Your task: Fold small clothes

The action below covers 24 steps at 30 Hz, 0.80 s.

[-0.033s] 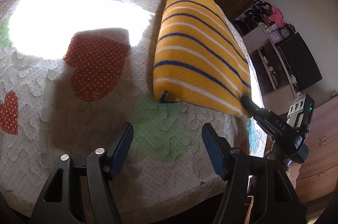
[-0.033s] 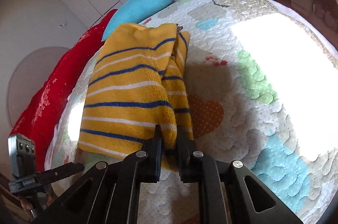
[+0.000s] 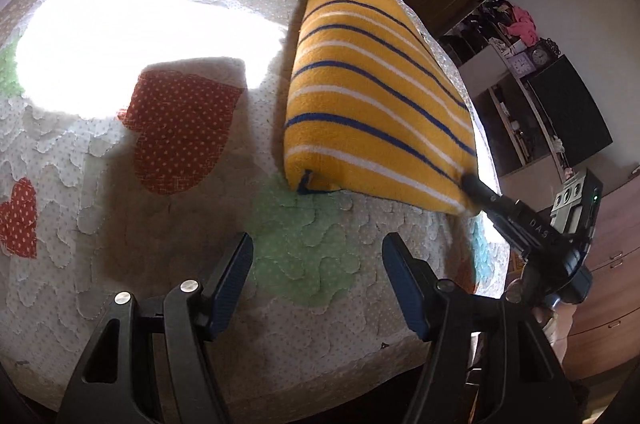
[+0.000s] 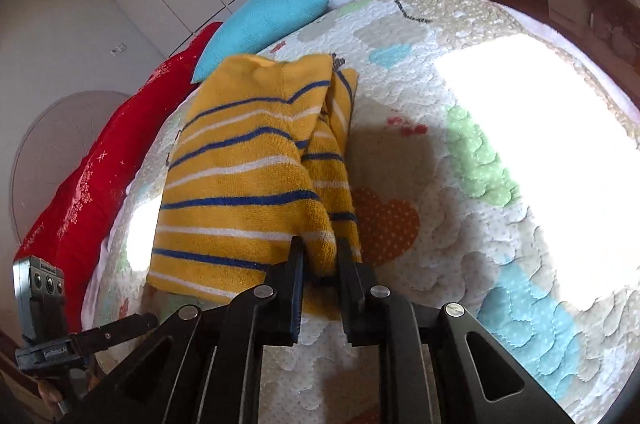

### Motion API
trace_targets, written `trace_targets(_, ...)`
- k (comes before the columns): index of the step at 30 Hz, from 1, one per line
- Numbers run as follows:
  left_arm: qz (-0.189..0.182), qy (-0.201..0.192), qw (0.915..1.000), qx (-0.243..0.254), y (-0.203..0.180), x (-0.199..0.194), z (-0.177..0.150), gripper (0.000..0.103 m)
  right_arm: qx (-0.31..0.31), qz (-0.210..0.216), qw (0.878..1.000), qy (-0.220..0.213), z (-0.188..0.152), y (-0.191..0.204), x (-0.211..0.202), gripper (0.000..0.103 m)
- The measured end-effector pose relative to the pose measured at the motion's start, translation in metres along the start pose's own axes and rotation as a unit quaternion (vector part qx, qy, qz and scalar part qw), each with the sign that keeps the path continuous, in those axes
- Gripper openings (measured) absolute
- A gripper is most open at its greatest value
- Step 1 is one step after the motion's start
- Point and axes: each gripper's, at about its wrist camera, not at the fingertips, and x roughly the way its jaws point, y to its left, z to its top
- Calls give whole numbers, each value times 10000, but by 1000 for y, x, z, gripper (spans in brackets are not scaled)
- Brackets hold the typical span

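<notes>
Right gripper [image 4: 319,256]: your jaws are opening, the striped cloth's [image 4: 240,183] near edge between them.
Left gripper [image 3: 318,264]: yours gapes, holding nothing, cloth ahead.

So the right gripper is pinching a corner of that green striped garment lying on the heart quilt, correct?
Not green: the garment is yellow with blue and white stripes, as the right wrist view shows. The right gripper does have its corner between the fingers, jaws opening slightly, on the heart quilt.

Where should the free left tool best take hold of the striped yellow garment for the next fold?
Probably the near bottom corner of the yellow garment, approached from the quilt side. That rolled edge sits slightly raised and unobstructed ahead of the open left tool; the right tool already has the opposite corner between its pads.
</notes>
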Motion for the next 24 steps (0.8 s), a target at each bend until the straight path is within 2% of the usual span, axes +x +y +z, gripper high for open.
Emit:
trace_targets(2,276,-103,9993,237,-7,-5,1,66,-6,-66,9995,-320,11,1,-16,42)
trace_targets(5,536,-197,9976,398,-8,-10,4,69,-118,-199,9951,-965,31,12,-43,44)
trace_targets(7,589,-222,9972,412,-9,-10,5,69,-264,-105,9926,-1184,47,26,-49,44)
trace_targets(10,593,-233,9972,404,-10,-9,4,69,-475,273,9933,-1013,71,52,-29,43)
trace_targets(12,623,-212,9969,426,-13,-8,0,70,-606,592,9938,-714,81,64,-1,42)
trace_targets(13,652,-195,9966,455,-13,-8,-1,70,-611,593,9950,-520,84,64,18,42)
trace_targets(14,680,-190,9964,479,-13,-9,-3,70,-586,406,9968,-351,86,61,38,42)
trace_targets(15,705,-202,9961,487,-12,-10,-3,70,-553,41,9982,-209,86,53,59,42)
trace_targets(16,729,-226,9960,476,-10,-13,-2,70,-558,-524,9971,-18,84,42,81,43)
trace_targets(17,752,-259,9958,449,-6,-16,0,70,-566,-935,9937,262,78,29,101,61)
trace_targets(18,770,-306,9957,412,-2,-19,4,71,-406,-986,9937,350,73,15,109,66)
trace_targets(19,788,-374,9955,366,3,-22,10,75,-153,-787,9966,186,70,5,104,68)
trace_targets(22,770,-679,9945,184,18,-27,34,82,213,-508,9984,119,74,-5,80,70)
trace_targets(24,561,-838,9948,158,21,-23,54,84,288,-263,9991,-178,78,-8,62,72)
